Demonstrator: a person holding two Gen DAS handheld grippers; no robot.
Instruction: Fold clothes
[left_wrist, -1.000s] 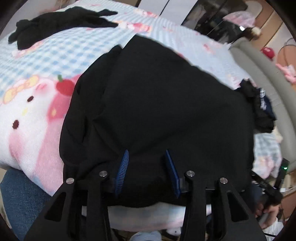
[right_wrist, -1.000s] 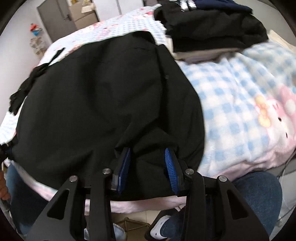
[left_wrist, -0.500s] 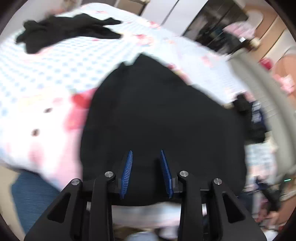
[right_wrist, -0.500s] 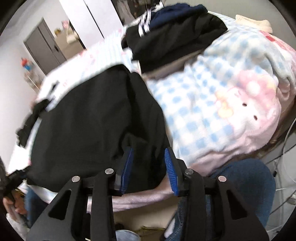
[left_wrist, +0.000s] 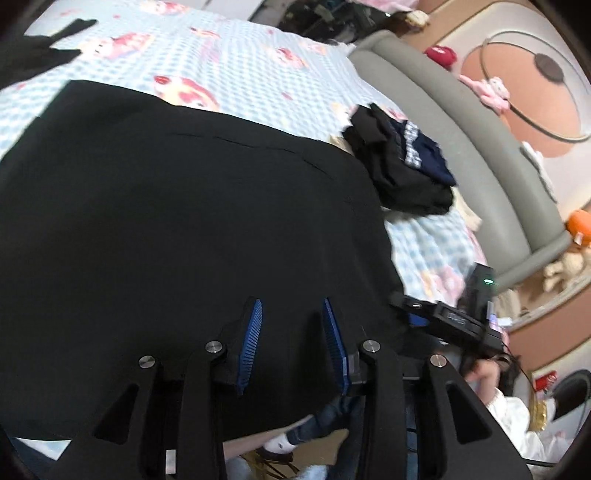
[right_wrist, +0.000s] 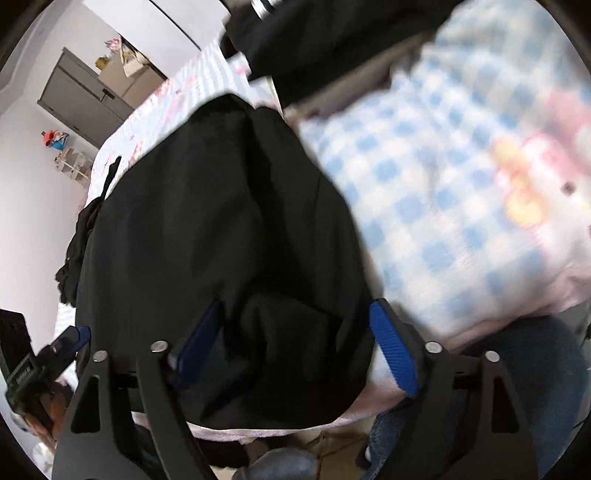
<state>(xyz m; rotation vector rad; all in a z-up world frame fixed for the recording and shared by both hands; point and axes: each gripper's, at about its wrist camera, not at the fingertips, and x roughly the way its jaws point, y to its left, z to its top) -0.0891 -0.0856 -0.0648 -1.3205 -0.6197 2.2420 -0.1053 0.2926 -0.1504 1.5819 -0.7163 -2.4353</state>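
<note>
Two grippers: both tilted down over black garment (left_wrist: 177, 206)
Left gripper (left_wrist: 291, 339): half spread, grip unclear
Right gripper (right_wrist: 295, 347): jaws just opened wide, hem loose between
Room: bare bed (right_wrist: 443, 192) rightward

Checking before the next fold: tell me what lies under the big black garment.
The black garment lies on the blue-checked blanket; whatever else is beneath it is covered.

Black garment (left_wrist: 177, 221), apparently folded, on bed

blurred: checked blanket (right_wrist: 443, 206) | cut off: black garment (left_wrist: 22, 295) left edge
</note>
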